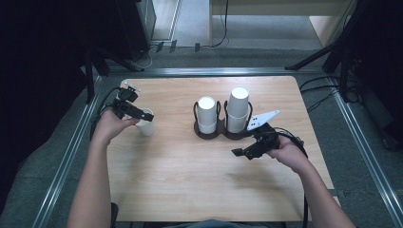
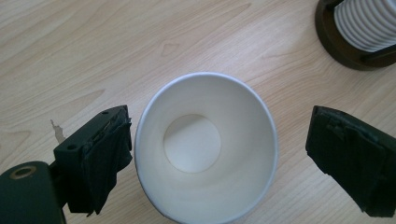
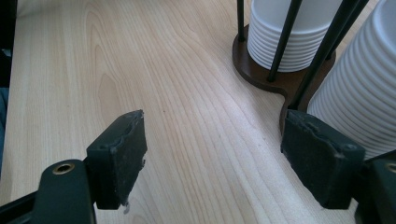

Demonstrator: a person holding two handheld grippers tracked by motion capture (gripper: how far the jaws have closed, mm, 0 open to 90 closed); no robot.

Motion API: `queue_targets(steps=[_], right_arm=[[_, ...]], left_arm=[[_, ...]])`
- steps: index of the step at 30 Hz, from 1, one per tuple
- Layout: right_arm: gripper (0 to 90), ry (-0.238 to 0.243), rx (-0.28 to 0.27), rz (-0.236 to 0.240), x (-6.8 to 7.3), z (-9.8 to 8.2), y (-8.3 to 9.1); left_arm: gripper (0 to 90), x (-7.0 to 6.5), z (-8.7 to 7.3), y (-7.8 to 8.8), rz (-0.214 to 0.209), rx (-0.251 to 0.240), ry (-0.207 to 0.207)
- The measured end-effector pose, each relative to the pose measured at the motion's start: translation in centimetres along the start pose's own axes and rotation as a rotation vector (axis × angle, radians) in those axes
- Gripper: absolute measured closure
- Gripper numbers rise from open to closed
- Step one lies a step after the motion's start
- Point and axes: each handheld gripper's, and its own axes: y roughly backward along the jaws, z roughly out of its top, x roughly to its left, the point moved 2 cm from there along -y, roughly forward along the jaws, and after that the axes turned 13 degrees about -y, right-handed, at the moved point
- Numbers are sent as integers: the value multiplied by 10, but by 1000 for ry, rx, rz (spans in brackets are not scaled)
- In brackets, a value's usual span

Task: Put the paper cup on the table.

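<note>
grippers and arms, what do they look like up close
Both are black. The left gripper has two blocky jaws faced with dark, frayed pads and a brass-ringed hole at the base. The right gripper matches it, with a grey three-cornered plate and black cable. Forearms are bare, no sleeves.

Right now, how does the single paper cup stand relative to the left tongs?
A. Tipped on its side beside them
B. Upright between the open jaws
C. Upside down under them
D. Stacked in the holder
B: the paper cup stands mouth-up between the spread jaws of the left tongs, on the table.
</note>
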Motion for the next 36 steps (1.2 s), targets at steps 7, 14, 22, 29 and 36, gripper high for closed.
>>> queue_targets(steps=[7,14,22,29,36], right_arm=[[229,-3,4,-3,0,-1,0],[229,2,-2,-7,0,-2,3],[229,-3,-5,-8,-1,-2,4],[229,-6,-8,-9,-1,-2,5],[229,-3,-15,-13,-2,-2,6]], left_arm=[[72,-5,4,11,24,-30,-20],[72,-15,10,23,28,-66,-38],[77,-27,16,36,-13,-132,-51],[77,-41,23,36,-24,-145,-83],[77,-55,29,28,-48,-154,-112]])
